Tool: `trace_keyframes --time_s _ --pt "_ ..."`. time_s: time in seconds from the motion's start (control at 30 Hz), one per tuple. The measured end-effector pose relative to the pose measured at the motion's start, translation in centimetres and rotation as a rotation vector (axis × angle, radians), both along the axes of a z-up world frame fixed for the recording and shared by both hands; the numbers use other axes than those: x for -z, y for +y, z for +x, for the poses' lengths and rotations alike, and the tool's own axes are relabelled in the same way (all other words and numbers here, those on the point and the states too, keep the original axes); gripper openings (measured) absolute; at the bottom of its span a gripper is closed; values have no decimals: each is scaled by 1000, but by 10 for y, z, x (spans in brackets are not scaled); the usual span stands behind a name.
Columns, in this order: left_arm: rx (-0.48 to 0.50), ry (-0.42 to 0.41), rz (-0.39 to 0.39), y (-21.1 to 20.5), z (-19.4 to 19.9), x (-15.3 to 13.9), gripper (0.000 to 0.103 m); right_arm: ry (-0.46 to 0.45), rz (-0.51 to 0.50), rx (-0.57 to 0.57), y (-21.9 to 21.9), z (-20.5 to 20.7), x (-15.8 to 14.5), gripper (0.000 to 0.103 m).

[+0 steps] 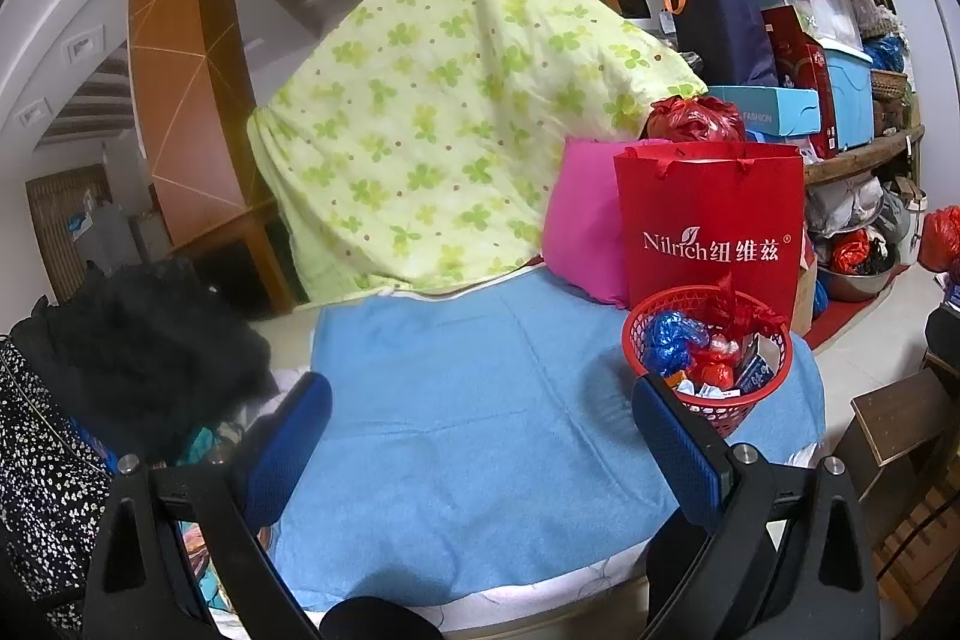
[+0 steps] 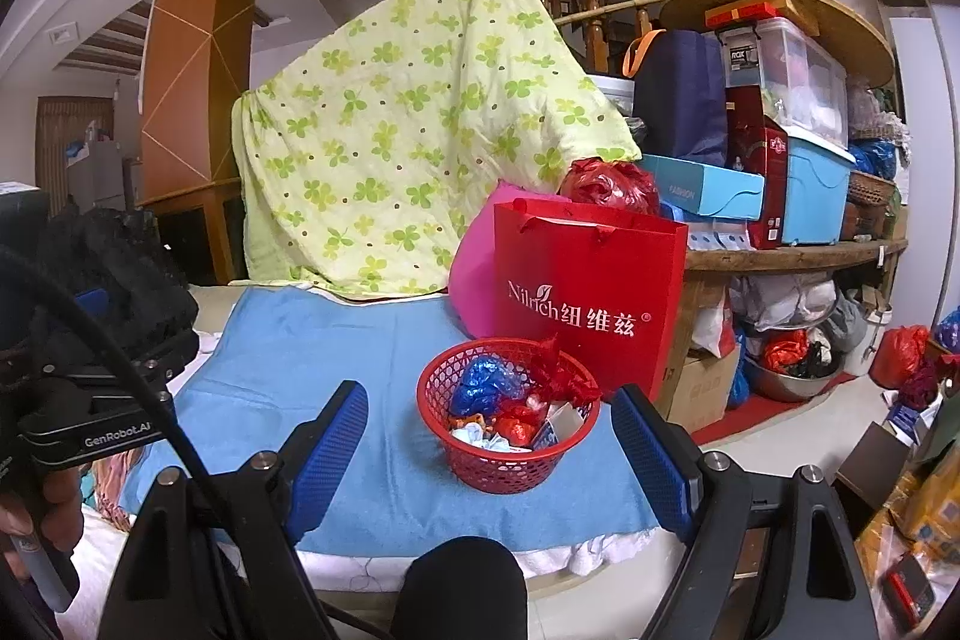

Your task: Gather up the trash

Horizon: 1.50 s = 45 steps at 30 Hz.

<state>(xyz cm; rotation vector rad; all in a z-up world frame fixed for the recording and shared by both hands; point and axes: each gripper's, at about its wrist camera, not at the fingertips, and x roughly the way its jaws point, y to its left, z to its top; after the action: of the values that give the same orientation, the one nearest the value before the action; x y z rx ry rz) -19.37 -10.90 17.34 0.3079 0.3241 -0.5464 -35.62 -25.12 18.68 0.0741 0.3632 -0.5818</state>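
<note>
sitting on the blue towel (image 2: 336,400) right now is the red mesh basket (image 2: 510,466), and it's packed: a crumpled blue plastic bag (image 2: 486,382), red foil wrappers (image 2: 517,430), scraps of white paper (image 2: 489,441) all heaped inside. the right gripper (image 2: 489,454) frames that basket between its blue pads (image 2: 333,436), jaws standing wide, nothing pinched, the basket sitting just ahead of the fingertips and between them in view. over on the other camera, the left gripper (image 1: 480,436) is spread wide too, empty, with only bare towel between its blue pads (image 1: 288,442); the basket (image 1: 711,400) sits just past the tip of its right-hand finger. behind the basket stands a red paper gift bag (image 2: 591,292) with white lettering, upright, nearly touching the basket's back rim. a pink cushion (image 2: 474,268) leans just behind the bag, and a green clover-print quilt (image 2: 408,130) drapes high over something at the back. a black furry garment (image 1: 144,340) lies at the left edge of the towel. off to the right, shelves (image 2: 798,256) crammed with boxes and tubs.
</note>
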Motion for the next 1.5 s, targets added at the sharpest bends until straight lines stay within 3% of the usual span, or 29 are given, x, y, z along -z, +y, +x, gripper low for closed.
trace_keyframes --time_s 1.5 --pt "12 7 16 -3 -1 9 100 -1 26 -11 -6 4 6 86"
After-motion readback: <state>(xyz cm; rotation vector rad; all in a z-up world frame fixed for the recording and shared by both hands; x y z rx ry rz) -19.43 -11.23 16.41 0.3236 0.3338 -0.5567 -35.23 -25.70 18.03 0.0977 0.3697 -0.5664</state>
